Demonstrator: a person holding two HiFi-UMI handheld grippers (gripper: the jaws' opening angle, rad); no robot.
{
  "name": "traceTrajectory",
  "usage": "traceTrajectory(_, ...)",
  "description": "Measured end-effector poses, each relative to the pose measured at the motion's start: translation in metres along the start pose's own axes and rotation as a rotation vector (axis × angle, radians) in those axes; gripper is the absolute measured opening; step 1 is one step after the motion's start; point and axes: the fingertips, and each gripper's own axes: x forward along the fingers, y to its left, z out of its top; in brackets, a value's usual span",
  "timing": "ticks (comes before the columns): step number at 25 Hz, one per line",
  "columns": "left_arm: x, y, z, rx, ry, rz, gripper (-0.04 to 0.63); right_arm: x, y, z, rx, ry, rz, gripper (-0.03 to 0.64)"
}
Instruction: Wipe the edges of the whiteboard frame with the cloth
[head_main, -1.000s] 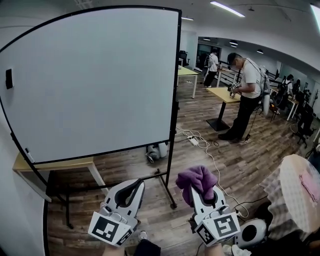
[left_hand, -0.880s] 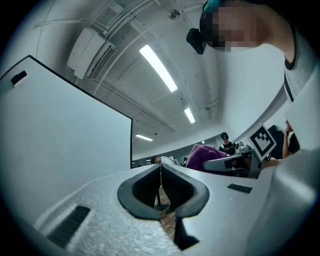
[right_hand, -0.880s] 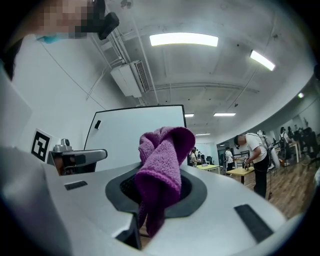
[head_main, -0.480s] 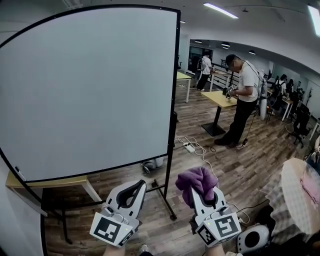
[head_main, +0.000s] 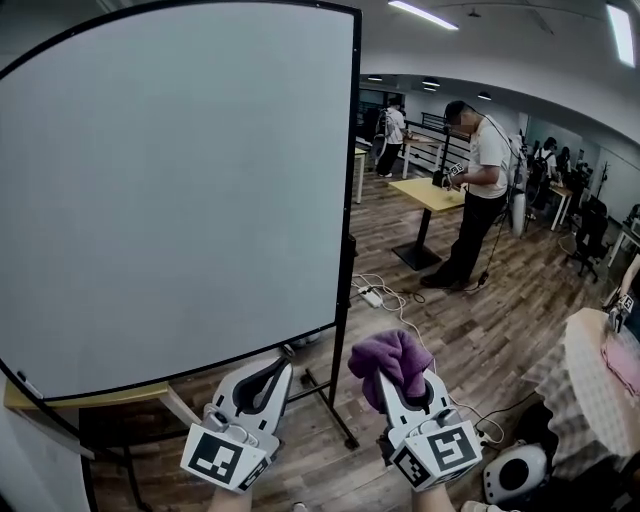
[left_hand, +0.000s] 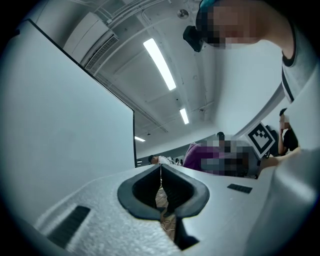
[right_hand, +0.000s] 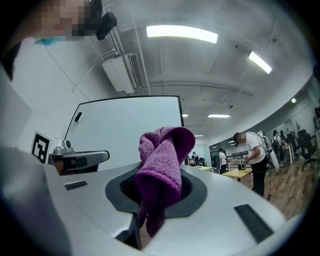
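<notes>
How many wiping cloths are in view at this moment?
1 for certain: the purple cloth, clamped in the right gripper. A pink thing on the round table at the head view's right edge may be a second, but it is too small to tell.

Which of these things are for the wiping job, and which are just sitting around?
For the job:
purple cloth, held in the right gripper
whiteboard frame
left gripper, shut and empty

Just sitting around:
power strip with its cable on the floor
wooden table
</notes>
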Motion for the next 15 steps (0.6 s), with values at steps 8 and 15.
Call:
traceTrajectory(8, 0.001, 0.038, -0.009, 0.0, -0.008, -0.024, 0.021, 0.039, 0.007, 0.002, -0.002, -0.02, -0.044, 0.066)
traceTrajectory(15, 0.0, 0.06, -0.017, -0.006, -0.012, -0.03, 0.021, 0.061, 0.009, 0.006, -0.011, -0.023, -0.07, 0.066)
